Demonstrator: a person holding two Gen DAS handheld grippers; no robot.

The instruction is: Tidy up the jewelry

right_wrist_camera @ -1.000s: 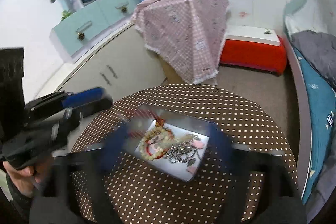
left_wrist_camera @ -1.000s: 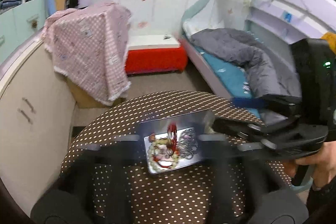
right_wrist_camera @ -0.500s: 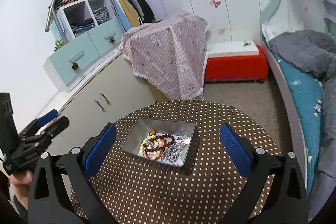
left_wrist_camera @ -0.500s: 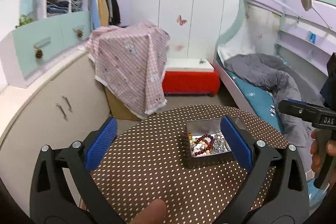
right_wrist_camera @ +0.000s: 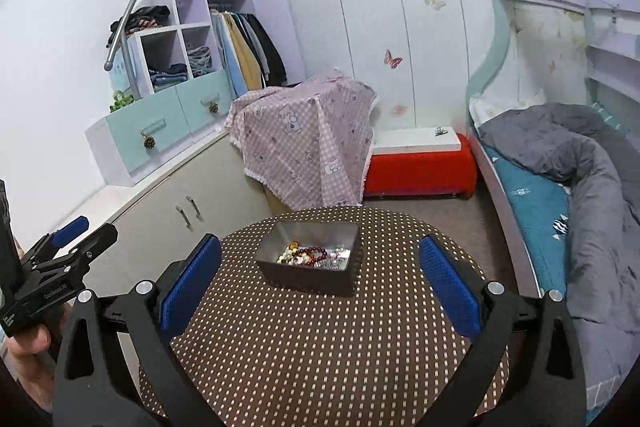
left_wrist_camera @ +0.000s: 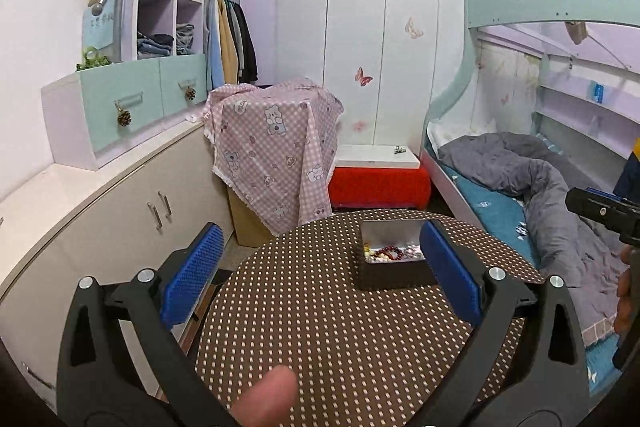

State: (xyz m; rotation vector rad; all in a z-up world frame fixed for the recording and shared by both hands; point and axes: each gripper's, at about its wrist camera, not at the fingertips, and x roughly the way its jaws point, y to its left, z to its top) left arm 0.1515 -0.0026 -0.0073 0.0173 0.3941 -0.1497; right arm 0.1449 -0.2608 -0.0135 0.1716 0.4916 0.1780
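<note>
Both grippers, left (left_wrist_camera: 318, 271) and right (right_wrist_camera: 320, 281), hovered spread and empty above the table (right_wrist_camera: 320, 339), level and aimed forward. Beyond them the tin (right_wrist_camera: 310, 277) held the jewelry (right_wrist_camera: 310, 255). Judged best: descend steeply and pinch one strand, avoiding tangles.

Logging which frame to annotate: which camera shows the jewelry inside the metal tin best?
The right wrist view: the metal tin sits unobstructed between the open right gripper, showing the jewelry. In the left wrist view, the left gripper has one finger overlapping the tin's right side, leaving a low, partial glimpse.
</note>
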